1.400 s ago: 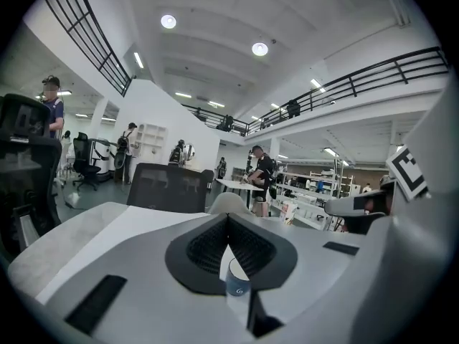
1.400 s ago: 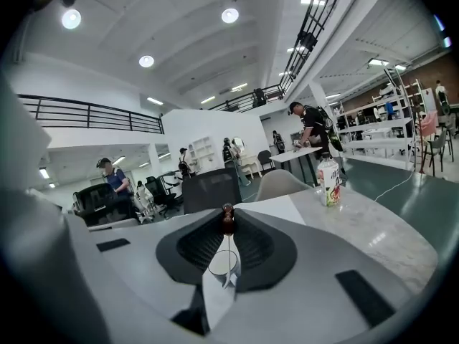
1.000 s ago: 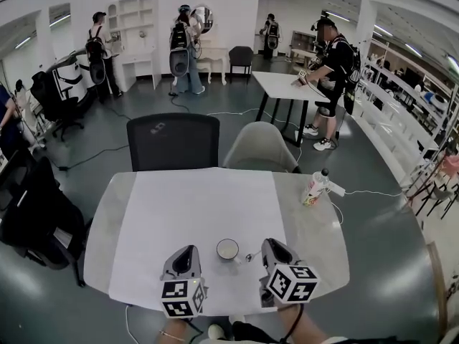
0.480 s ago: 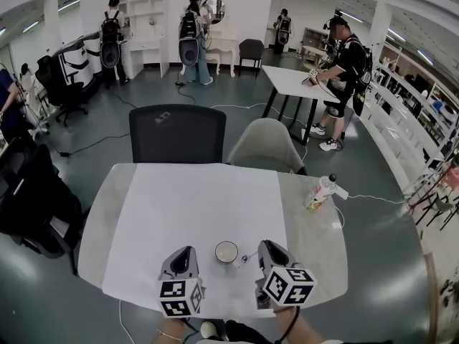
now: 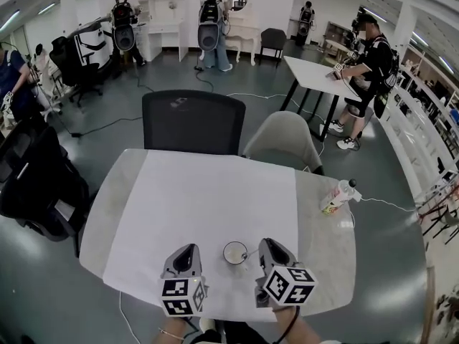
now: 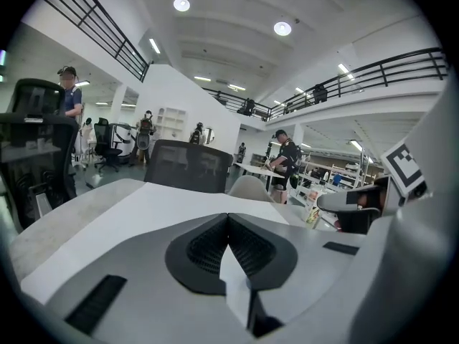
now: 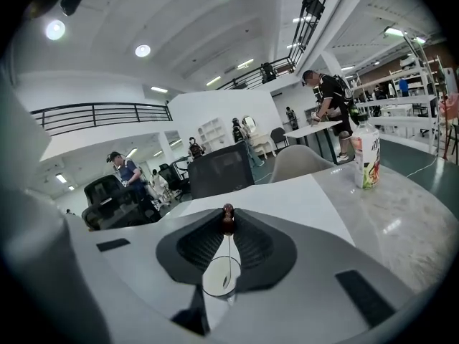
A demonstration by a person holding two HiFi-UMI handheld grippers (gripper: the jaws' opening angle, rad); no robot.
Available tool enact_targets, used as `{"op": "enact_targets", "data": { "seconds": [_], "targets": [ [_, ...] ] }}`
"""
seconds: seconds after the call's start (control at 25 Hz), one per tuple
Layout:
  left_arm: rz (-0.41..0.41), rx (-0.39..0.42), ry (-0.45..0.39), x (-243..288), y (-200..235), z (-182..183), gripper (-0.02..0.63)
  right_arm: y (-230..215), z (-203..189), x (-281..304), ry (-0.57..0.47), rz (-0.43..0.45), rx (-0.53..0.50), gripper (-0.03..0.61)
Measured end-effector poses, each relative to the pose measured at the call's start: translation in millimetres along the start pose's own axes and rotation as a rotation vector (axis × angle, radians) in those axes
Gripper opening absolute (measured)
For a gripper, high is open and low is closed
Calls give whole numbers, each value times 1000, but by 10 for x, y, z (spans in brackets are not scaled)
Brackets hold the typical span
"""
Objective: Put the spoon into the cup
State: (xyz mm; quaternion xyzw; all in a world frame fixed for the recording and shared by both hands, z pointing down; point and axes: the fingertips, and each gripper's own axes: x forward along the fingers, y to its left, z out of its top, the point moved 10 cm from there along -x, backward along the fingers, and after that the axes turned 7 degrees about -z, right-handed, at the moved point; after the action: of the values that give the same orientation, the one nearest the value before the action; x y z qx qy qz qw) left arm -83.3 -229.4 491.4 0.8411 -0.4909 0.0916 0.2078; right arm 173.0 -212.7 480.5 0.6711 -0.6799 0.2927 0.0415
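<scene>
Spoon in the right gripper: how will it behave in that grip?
Spoon looks thin-stemmed, so probably very light. The right gripper pinches only its brown end, so it may swing or pivot. Stem looks straight, so likely stiff, not floppy.

Head view: high, steeply down on counter (image 5: 326,235). Gripper views: low, close behind jaws, sharing counter, black chair (image 5: 190,124).
</scene>
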Motion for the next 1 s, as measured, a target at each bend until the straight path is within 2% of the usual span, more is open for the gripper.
{"op": "enact_targets", "data": {
  "seconds": [0.56,1.0],
  "targets": [
    [68,-53,42,38,187,-230,18,63,-203,352,75,54,-15,63],
    [70,-64,91,64,269,-427,18,73,-403,445,117,43,-47,63]
  ]
}}
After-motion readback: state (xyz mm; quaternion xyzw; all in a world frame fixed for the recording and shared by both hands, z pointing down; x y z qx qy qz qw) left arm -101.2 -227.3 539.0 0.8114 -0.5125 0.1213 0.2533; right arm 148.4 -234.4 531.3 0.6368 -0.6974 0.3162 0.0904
